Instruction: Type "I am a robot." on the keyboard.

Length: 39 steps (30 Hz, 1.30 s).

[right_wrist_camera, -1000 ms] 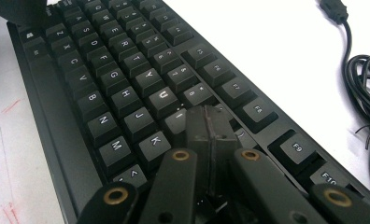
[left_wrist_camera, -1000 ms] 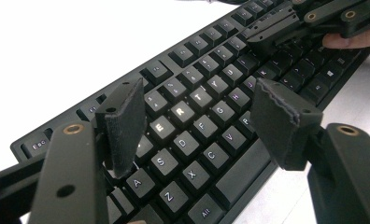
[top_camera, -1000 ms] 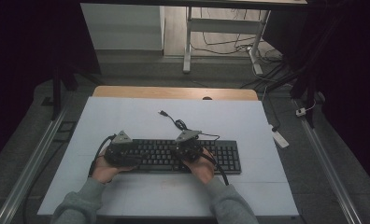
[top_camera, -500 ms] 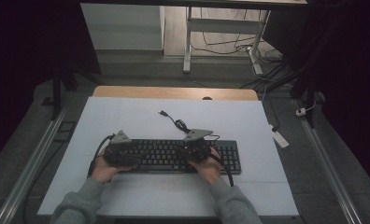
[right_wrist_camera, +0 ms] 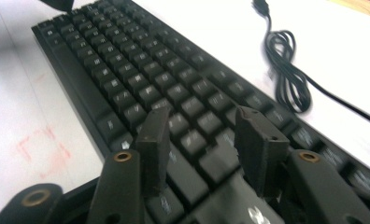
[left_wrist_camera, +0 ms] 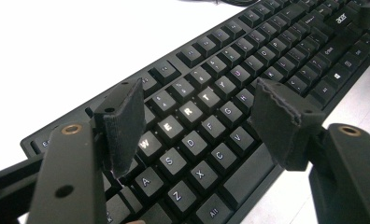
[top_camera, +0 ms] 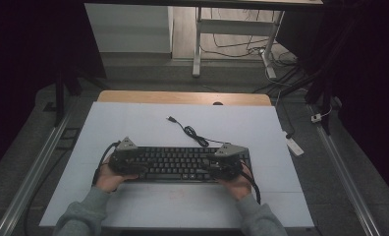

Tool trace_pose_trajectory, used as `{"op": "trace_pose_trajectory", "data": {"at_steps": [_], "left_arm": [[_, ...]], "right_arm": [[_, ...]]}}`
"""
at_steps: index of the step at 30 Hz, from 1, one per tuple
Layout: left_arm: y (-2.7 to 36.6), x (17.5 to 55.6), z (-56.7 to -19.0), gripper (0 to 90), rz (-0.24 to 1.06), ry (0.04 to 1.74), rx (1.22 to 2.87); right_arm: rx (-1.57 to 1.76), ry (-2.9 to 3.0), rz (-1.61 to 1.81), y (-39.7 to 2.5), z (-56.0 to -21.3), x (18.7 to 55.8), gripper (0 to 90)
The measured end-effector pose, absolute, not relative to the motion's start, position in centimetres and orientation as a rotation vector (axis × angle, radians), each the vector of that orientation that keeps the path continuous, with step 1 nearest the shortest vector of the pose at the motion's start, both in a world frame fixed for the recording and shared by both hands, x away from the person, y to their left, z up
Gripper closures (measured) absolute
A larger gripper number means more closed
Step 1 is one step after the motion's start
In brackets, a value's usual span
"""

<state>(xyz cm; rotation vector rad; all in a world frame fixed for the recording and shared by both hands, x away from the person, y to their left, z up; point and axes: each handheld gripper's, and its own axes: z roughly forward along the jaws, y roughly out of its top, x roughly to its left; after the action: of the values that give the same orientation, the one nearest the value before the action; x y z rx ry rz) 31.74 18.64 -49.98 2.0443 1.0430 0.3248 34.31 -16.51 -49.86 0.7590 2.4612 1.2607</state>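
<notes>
While hovering over keyboard (top_camera: 182, 163) ends, low center of frame on white table (top_camera: 133, 128).
Left tool (left_wrist_camera: 197, 109) jaws spread wide above WERT keys; right tool (right_wrist_camera: 204, 140) jaws also apart, holding nothing.

Matt black plastic keyboard (top_camera: 182, 163) (keycaps slightly glossy) — on a smooth white table (top_camera: 133, 128).

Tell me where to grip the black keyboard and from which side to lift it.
Grip the keyboard at its two short ends, one tool at each, coming in from the sides. It is long, flat and low, so a single middle hold would likely let it tip. The left tool and right tool hover open above the keys.
</notes>
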Motion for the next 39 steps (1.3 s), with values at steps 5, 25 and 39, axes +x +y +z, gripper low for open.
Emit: {"op": "trace_pose_trajectory", "data": {"at_steps": [5,25,39], "left_arm": [[18.6,31.8,-50.0,34.7,0.325,1.044,2.040],[18.5,31.8,-50.0,34.9,0.336,1.043,2.042],[17.3,32.4,-50.4,59.4,0.334,1.010,2.058]], "right_arm": [[0.785,2.433,1.249,-18.2,-49.9,33.5,52.2],[0.807,2.420,1.224,-19.9,-50.0,33.2,52.0],[0.807,2.419,1.215,-19.9,-50.1,33.3,52.2]]}}
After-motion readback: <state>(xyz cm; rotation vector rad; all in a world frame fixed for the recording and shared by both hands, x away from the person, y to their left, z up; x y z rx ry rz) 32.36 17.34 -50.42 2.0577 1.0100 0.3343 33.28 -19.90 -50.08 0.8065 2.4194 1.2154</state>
